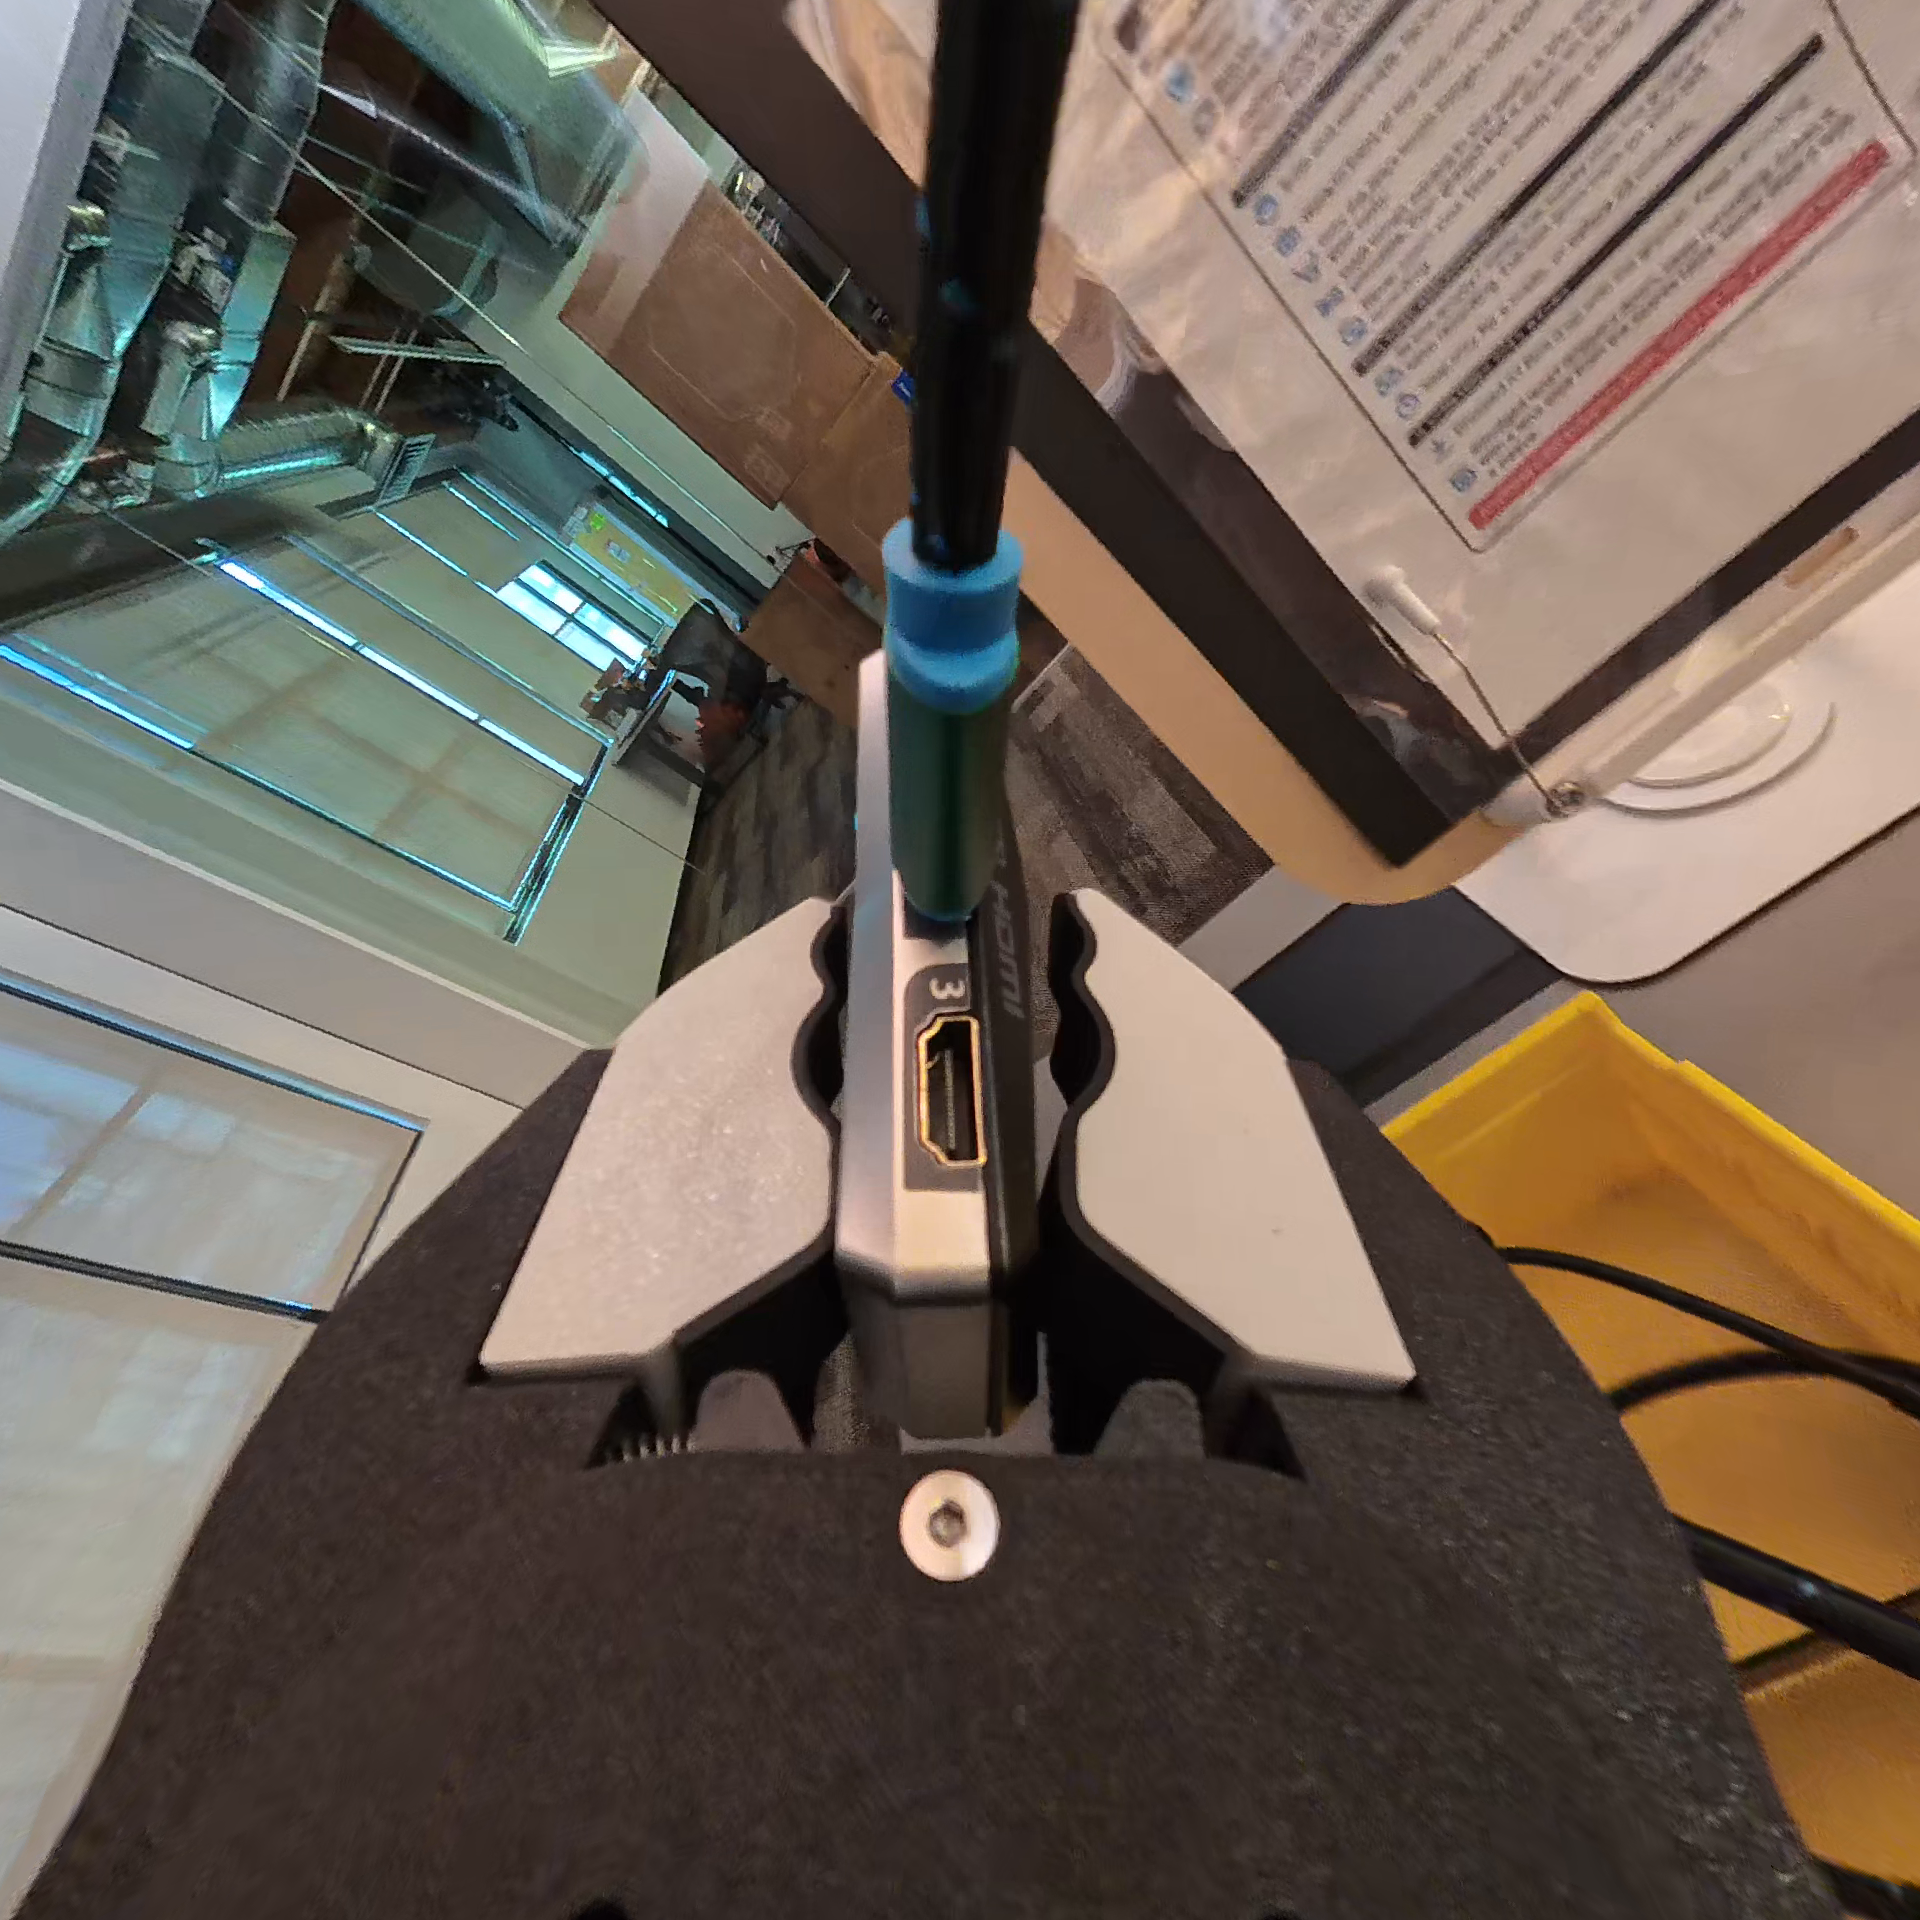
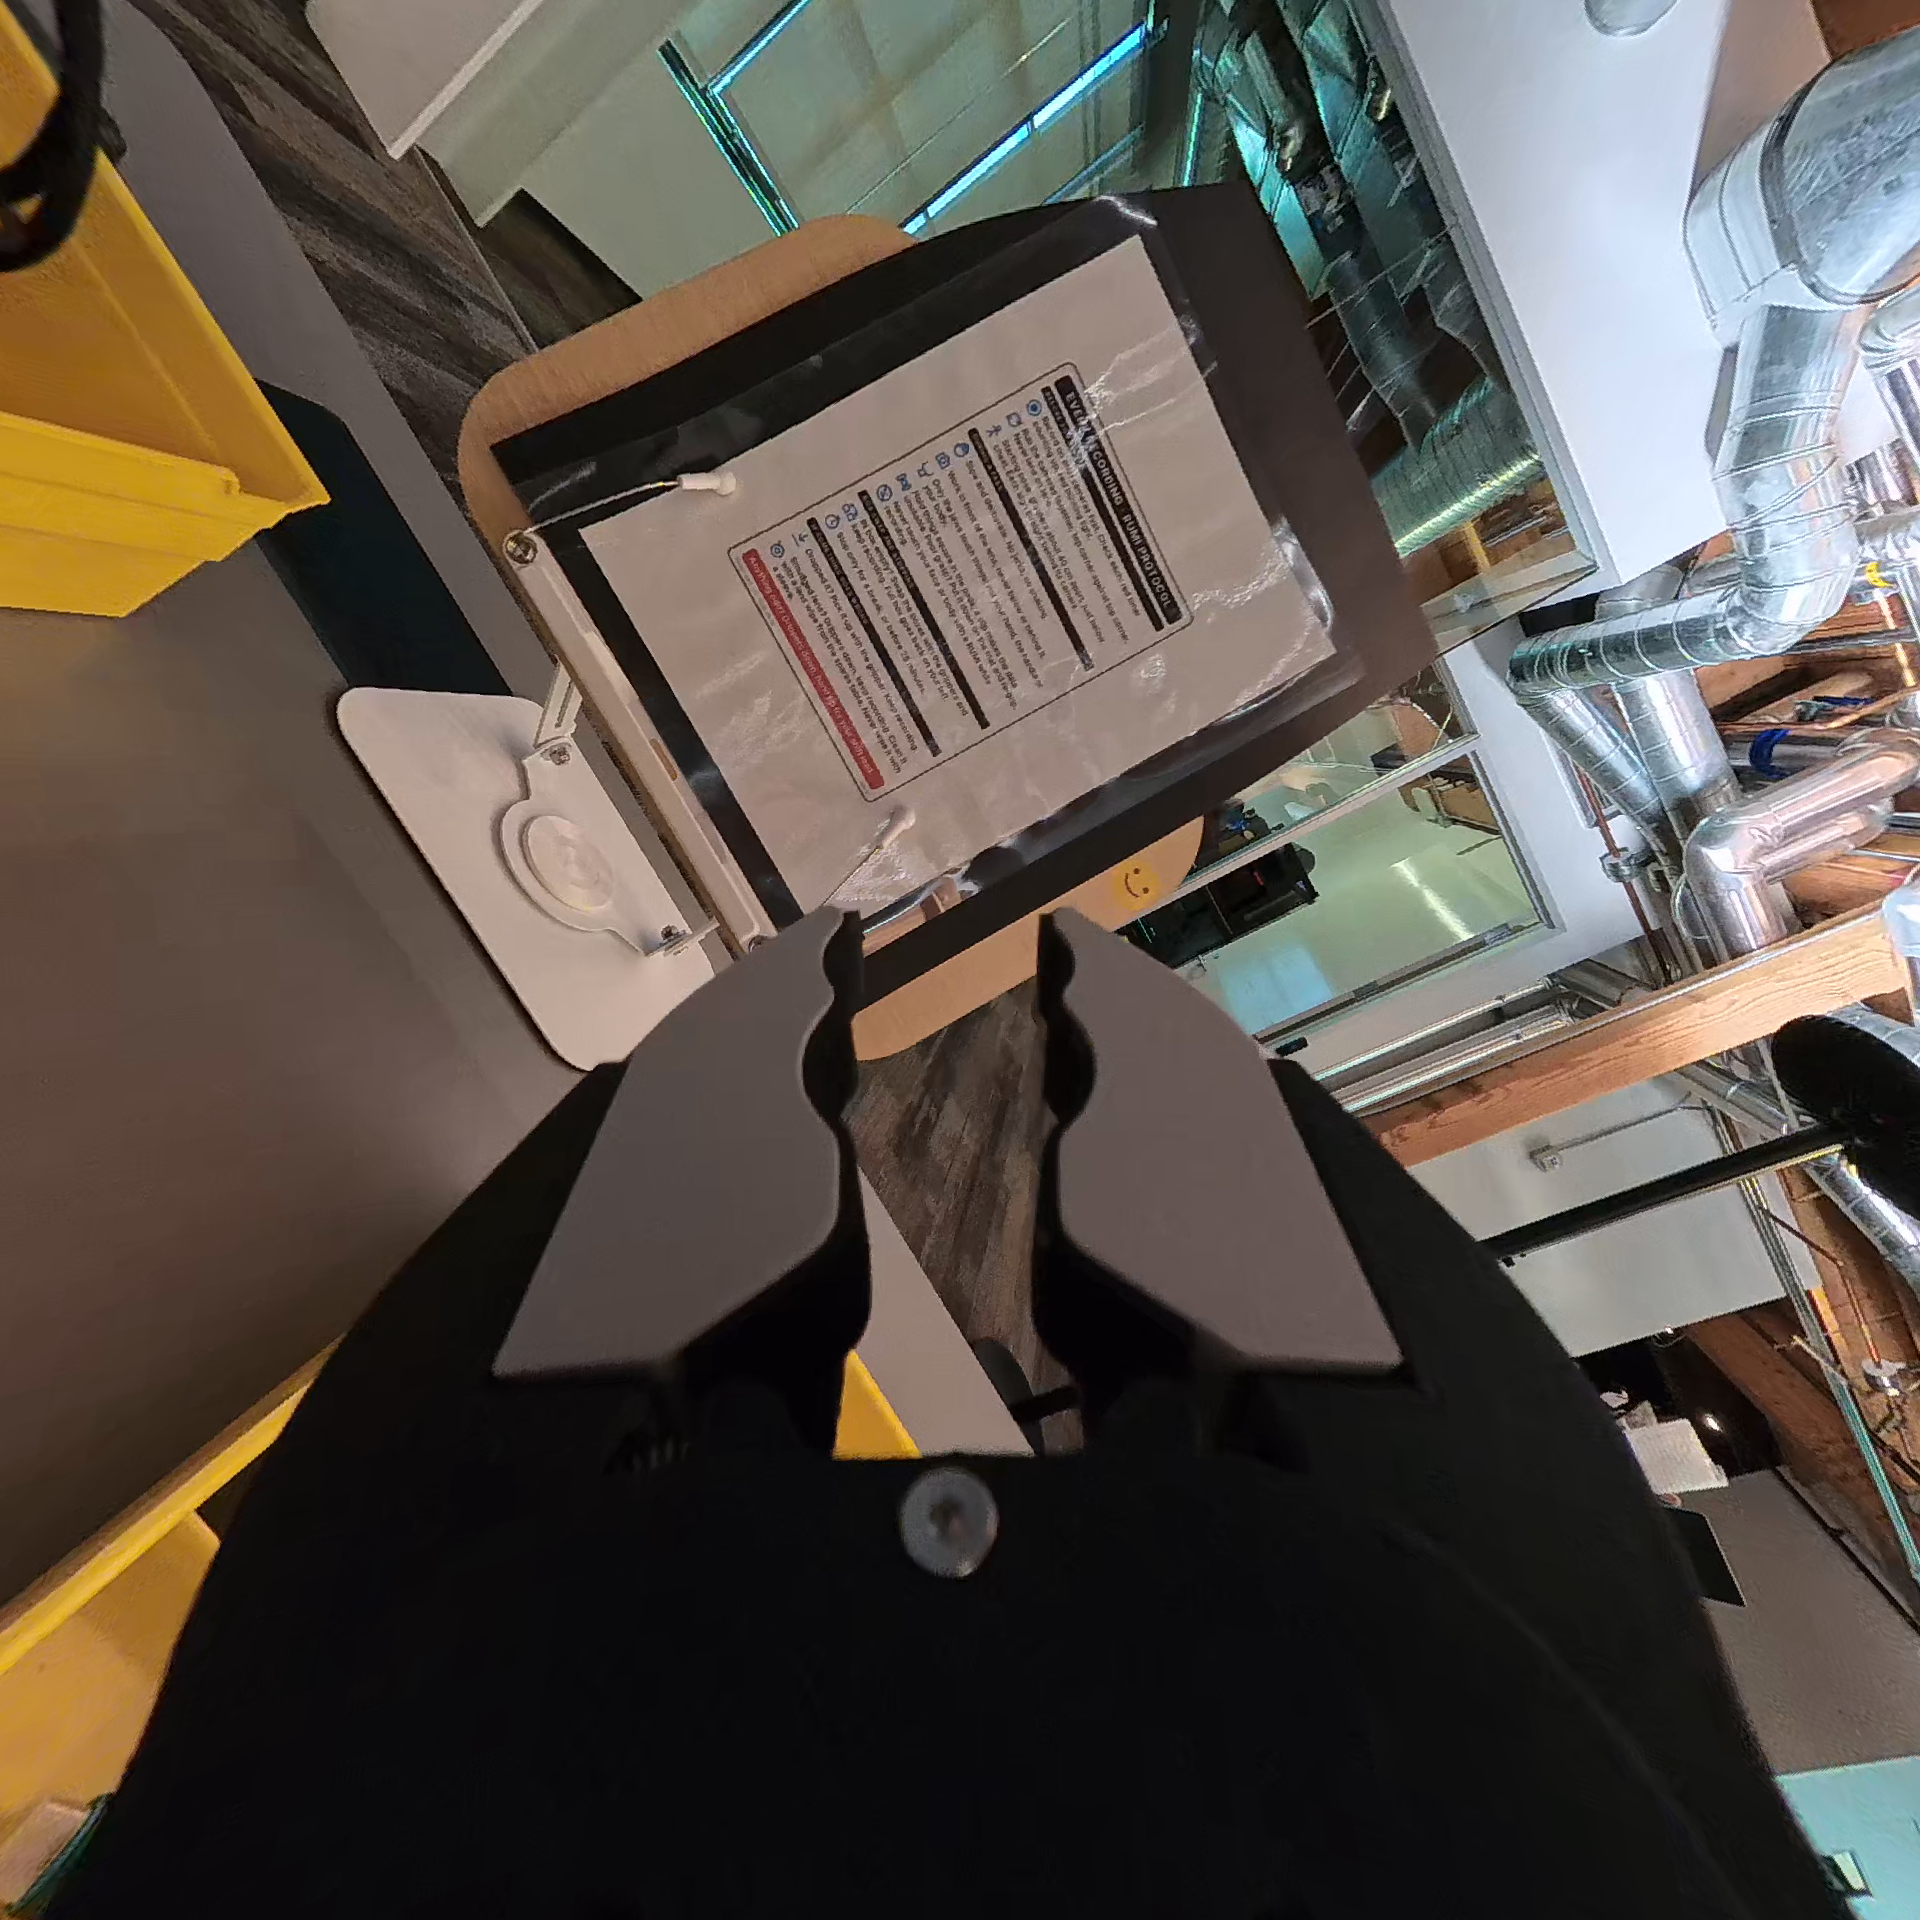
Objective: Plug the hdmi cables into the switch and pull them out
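Left gripper (image 1: pixel 945 925) jaws clamped on switch (image 1: pixel 920 1164), HDMI cable (image 1: pixel 940 769) plugged in, right gripper (image 2: pixel 951 930) jaws apart, empty

Left tongs (image 1: pixel 945 935) are clamped on something between their fingers; right tongs (image 2: pixel 945 935) gape, holding nothing.

The grey metal HDMI switch box (image 1: pixel 914 1195) is mostly buried between the left gripper's (image 1: pixel 945 935) jaws, so its far end and flat faces are out of sight. The black cable with the blue-collared plug (image 1: pixel 943 727) runs off the top edge, and the plug tip is hidden where it meets the switch. The yellow plastic bin (image 1: pixel 1621 1299) gets chopped by the right edge. In the right wrist view, the laminated white instruction sheet (image 2: pixel 935 603) is partly behind the fingers.
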